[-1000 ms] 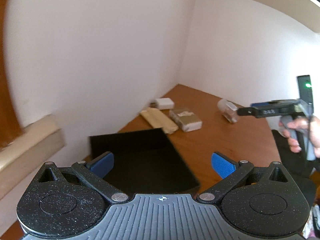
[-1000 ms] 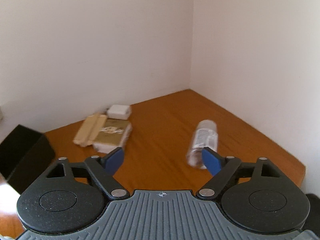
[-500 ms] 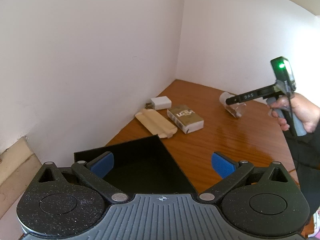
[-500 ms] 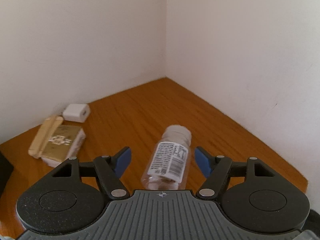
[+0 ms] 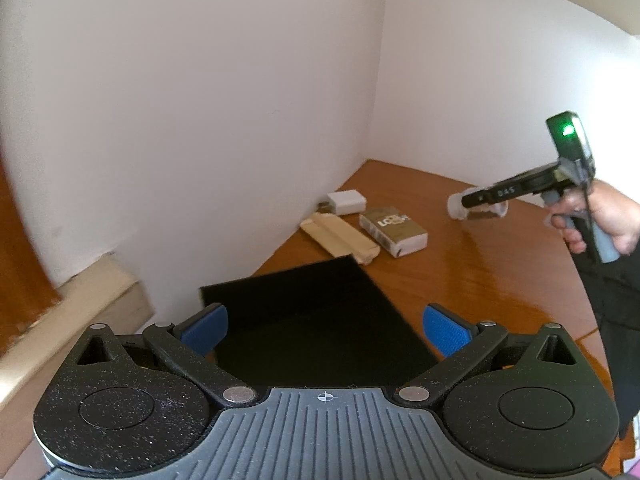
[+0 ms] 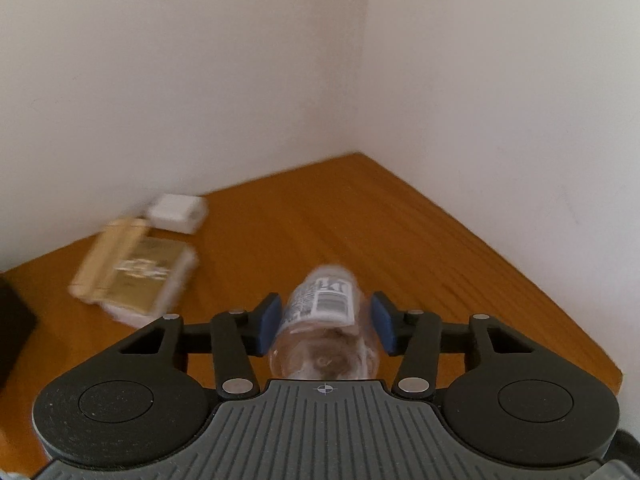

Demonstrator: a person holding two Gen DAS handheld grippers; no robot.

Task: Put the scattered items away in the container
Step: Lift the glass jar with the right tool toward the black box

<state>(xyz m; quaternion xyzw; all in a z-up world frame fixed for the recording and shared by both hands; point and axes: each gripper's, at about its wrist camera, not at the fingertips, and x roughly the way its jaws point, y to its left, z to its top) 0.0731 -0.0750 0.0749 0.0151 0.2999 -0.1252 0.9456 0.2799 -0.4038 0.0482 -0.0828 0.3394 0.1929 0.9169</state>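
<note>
Black container [image 5: 304,320]: sitting open at the lower centre of the left wrist view, directly ahead of the left gripper [image 5: 325,328]; showing as a dark sliver at the left edge of the right wrist view [image 6: 12,320].
Left gripper: hovering with its blue pads spread wide, gripping nothing.
Tan flat pack [image 5: 340,236]: lying left of centre by the wall, just past the container's far corner.
White block [image 5: 347,201]: resting at the wall, just above the tan pack.
Gold box [image 5: 394,230]: lying beside the tan pack at centre frame, showing pale lettering that begins "LO"; the rest is not readable. Blurring in the right wrist view [image 6: 148,276].
Clear bottle [image 6: 324,320]: lying on its side on the wooden table [image 6: 420,240] at lower centre, showing a white label with a barcode and fine print too blurred to read, brownish contents inside.
Right gripper [image 6: 325,322]: bracketing the bottle, pads narrowing to either side; contact cannot be told. Its side is reading "045" at the right of the left wrist view [image 5: 480,199].
</note>
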